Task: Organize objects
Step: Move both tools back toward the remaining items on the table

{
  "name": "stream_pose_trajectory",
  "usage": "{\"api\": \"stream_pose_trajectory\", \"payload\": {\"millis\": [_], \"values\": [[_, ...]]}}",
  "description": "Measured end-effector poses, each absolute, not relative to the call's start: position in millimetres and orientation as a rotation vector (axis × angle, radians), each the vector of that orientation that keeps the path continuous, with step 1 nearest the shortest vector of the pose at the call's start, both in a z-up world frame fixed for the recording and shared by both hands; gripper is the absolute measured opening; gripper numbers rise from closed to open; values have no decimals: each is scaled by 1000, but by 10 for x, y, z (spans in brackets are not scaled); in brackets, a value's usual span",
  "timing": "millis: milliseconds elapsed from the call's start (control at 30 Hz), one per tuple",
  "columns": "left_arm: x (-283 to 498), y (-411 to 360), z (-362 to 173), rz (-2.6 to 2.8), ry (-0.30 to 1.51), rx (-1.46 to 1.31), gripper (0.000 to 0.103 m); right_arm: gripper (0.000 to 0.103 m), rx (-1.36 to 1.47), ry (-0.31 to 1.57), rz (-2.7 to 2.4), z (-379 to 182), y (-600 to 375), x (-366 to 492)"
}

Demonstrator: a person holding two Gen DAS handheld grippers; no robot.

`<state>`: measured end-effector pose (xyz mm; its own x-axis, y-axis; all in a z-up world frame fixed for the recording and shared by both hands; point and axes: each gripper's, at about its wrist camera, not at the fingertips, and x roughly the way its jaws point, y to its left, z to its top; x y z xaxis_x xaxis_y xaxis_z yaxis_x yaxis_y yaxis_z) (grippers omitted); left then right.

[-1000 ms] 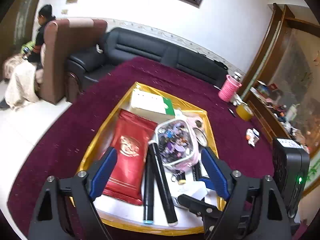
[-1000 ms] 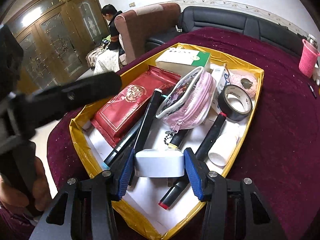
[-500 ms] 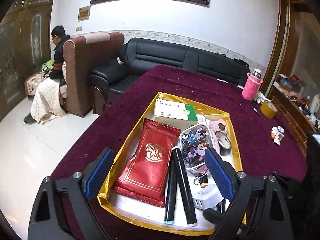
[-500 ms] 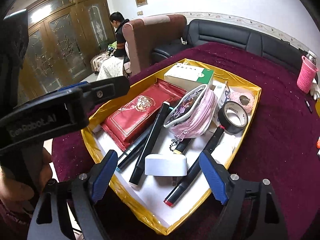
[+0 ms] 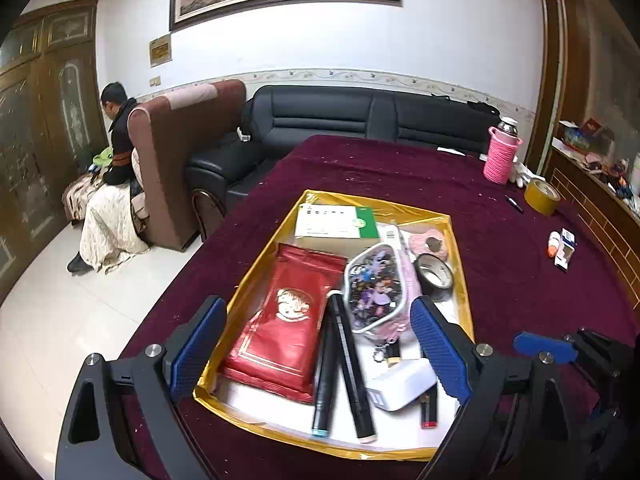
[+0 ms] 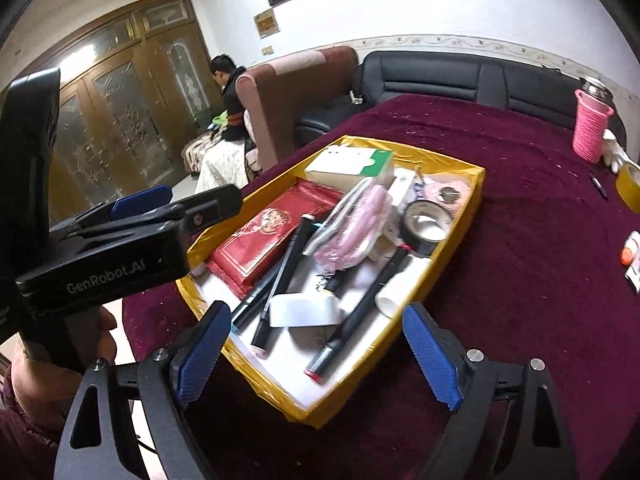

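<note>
Both the left gripper and right gripper gape wide, gripping nothing, above the gold tray. Only the right view shows the white tube (beside 1 black marker).

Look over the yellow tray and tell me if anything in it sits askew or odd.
The pink pouch lies tilted on its side, propped on other items rather than flat. The markers lie loose at differing angles. Nothing looks spilled or damaged.

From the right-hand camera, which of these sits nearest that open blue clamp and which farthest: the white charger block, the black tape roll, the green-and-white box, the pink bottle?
Judged from the right wrist view, nearest the right gripper first:
1. White charger block, near end of the gold tray, just ahead of the fingers.
2. Black tape roll, midway along the tray's right side.
3. Green-and-white box, at the tray's far end.
4. Pink bottle, far right on the maroon tablecloth.
</note>
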<state>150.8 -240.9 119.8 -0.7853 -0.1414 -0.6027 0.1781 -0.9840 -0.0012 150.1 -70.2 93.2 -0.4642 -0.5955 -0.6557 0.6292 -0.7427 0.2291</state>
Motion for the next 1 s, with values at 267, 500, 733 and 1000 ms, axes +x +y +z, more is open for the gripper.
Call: {"api": "stream_pose_trajectory", "payload": {"millis": [267, 500, 733, 1000], "values": [[1461, -2019, 1240, -2855, -20, 980, 93, 95, 961, -53, -2293, 939, -123, 1431], [1384, -1642, 1260, -2886, -129, 1011, 93, 95, 995, -184, -2378, 900, 514, 1323], [1244, -1240, 1394, -2956, -221, 1039, 93, 95, 964, -149, -2529, 1197, 1200, 1173], [805, -720, 1988, -3134, -289, 1032, 93, 99, 882, -234, -2791, 2190, 2396, 664]]}}
